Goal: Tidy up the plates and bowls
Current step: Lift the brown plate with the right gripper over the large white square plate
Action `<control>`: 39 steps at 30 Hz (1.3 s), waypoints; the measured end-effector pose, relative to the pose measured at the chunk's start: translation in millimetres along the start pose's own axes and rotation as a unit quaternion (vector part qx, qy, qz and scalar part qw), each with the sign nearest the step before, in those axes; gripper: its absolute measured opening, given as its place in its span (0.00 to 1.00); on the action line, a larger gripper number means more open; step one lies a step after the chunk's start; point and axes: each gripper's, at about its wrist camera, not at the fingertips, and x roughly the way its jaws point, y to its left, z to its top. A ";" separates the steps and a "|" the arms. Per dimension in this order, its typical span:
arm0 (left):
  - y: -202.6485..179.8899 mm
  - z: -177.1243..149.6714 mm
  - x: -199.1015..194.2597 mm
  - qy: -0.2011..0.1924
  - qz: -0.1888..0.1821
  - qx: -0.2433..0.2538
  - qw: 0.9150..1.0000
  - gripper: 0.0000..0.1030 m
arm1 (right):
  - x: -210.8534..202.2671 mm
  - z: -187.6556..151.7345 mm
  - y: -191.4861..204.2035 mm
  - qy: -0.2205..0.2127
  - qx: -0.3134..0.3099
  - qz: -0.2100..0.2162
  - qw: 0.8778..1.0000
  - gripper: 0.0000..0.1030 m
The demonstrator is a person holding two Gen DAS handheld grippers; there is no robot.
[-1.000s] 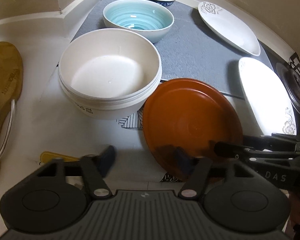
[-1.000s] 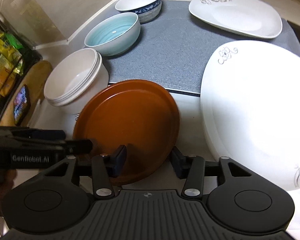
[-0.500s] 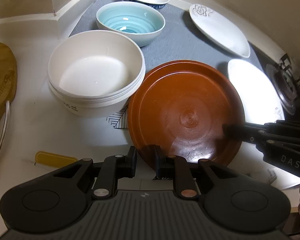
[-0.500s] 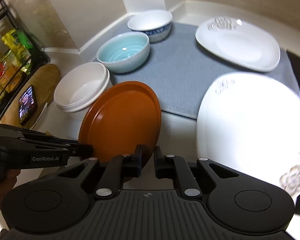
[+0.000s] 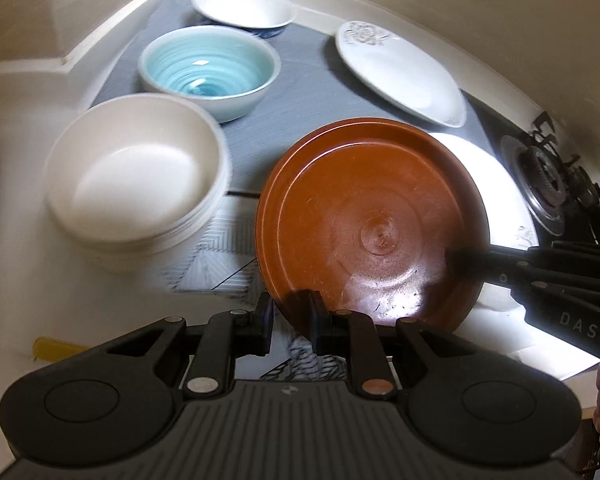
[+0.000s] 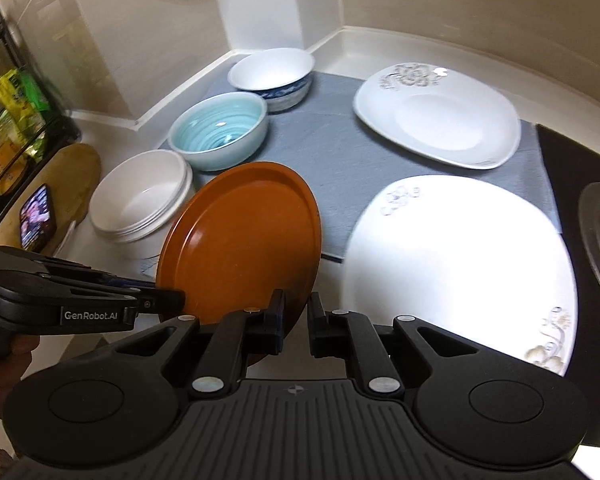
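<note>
Plates and bowls were spread over the corner surface (image 6: 356, 46), and the orange plate (image 6: 240, 236) was the one you were moving. A second earlier it lay flat by the white bowl (image 6: 140, 196) with both tools spread around its near rim; now it was up off the surface and tilted. Your left tool (image 5: 290, 316) was pinching the near edge, and your right tool (image 6: 294, 320) was pinching the rim on the opposite side. Each tool showed in the other's camera, reaching in from the side.

That change meant the pick-up was done and the carry had begun. The plate hung between the white bowl and the near white plate (image 6: 456, 276), partly over the grey mat (image 6: 332, 148), touching neither dish as far as I could tell.

Farther back, the teal bowl (image 6: 220, 132) and the blue-patterned bowl (image 6: 272, 72) stood in a row with the white one, and the far white plate (image 6: 436, 116) lay alone on the mat. My guess was that the orange plate would join a white plate, so the set-down called for levelling it first.
</note>
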 end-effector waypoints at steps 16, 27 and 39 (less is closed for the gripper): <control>-66.2 21.7 22.4 -0.002 -0.042 0.085 0.995 0.19 | -16.3 -13.9 -59.5 -0.008 0.070 -0.075 0.995 0.12; -99.3 25.7 38.6 0.007 -0.057 0.125 0.990 0.19 | -8.3 -24.0 -91.4 0.014 0.099 -0.111 0.989 0.13; -112.1 25.6 50.3 0.005 -0.059 0.139 0.989 0.23 | -1.2 -28.2 -103.2 0.026 0.091 -0.143 0.985 0.15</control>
